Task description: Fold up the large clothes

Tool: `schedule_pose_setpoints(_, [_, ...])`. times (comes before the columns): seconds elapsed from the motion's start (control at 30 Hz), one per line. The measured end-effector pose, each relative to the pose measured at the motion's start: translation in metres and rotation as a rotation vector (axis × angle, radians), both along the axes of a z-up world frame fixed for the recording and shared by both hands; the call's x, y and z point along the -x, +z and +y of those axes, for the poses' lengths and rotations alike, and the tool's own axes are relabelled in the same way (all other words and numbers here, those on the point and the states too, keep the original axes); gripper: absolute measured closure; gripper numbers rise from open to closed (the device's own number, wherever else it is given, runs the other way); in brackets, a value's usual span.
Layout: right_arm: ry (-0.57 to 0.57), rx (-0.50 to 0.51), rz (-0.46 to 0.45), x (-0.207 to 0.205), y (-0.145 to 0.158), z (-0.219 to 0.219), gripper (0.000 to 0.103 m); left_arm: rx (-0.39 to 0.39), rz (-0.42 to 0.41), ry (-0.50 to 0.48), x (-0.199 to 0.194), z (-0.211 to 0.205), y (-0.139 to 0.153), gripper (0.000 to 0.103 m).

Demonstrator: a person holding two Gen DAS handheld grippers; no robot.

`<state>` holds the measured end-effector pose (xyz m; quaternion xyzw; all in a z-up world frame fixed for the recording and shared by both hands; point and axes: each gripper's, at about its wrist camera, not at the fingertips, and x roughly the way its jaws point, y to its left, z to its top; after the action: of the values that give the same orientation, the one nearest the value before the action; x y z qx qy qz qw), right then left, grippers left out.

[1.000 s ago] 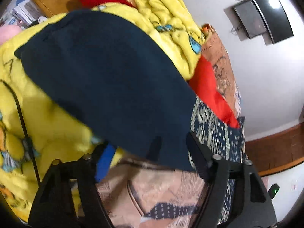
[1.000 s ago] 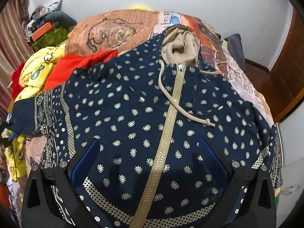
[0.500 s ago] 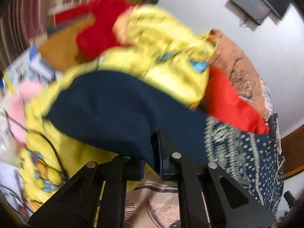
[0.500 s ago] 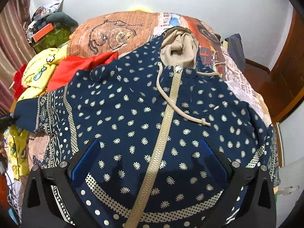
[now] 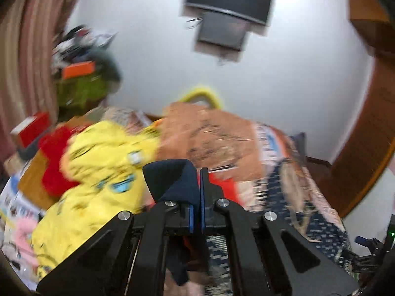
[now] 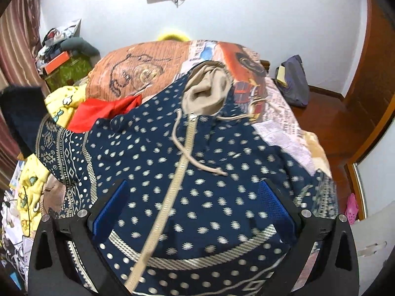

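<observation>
A navy hoodie with cream dots, a beige zip and a beige hood lies face up on the bed. My left gripper is shut on the plain navy cuff of its left sleeve and holds it lifted. The raised sleeve shows at the left of the right wrist view. My right gripper is open and empty, hovering over the hoodie's lower front near the hem.
A yellow cartoon blanket and a red garment lie left of the hoodie. An orange printed bedspread covers the bed. A cluttered shelf stands at the back left, a wooden door to the right.
My left gripper closed on the sleeve cuff and lifted it up, swinging towards the hoodie's body. The right gripper rose slightly and stayed open over the hem.
</observation>
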<state>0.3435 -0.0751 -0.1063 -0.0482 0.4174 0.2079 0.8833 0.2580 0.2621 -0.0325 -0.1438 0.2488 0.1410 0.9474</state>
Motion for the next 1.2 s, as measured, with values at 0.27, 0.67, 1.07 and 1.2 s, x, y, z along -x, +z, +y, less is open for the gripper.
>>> schedule_pose_setpoints(0.27, [-0.037, -0.007, -0.017, 0.003, 0.006, -0.041, 0.000, -0.042, 0.046, -0.279, -0.071, -0.135, 0.000, 0.101])
schedule_pose_setpoints(0.67, [-0.084, -0.010, 0.021, 0.008, -0.009, -0.084, 0.000, -0.054, 0.436, -0.621, -0.102, -0.284, -0.132, 0.101])
schedule_pose_setpoints(1.07, [-0.061, 0.040, 0.040, 0.020, -0.022, -0.086, 0.000, -0.122, 0.569, -0.734, -0.065, -0.322, -0.177, 0.055])
schedule_pose_setpoints(1.2, [-0.039, 0.060, 0.024, 0.023, -0.017, -0.076, 0.000, -0.146, 0.518, -0.728, -0.041, -0.307, -0.160, 0.046])
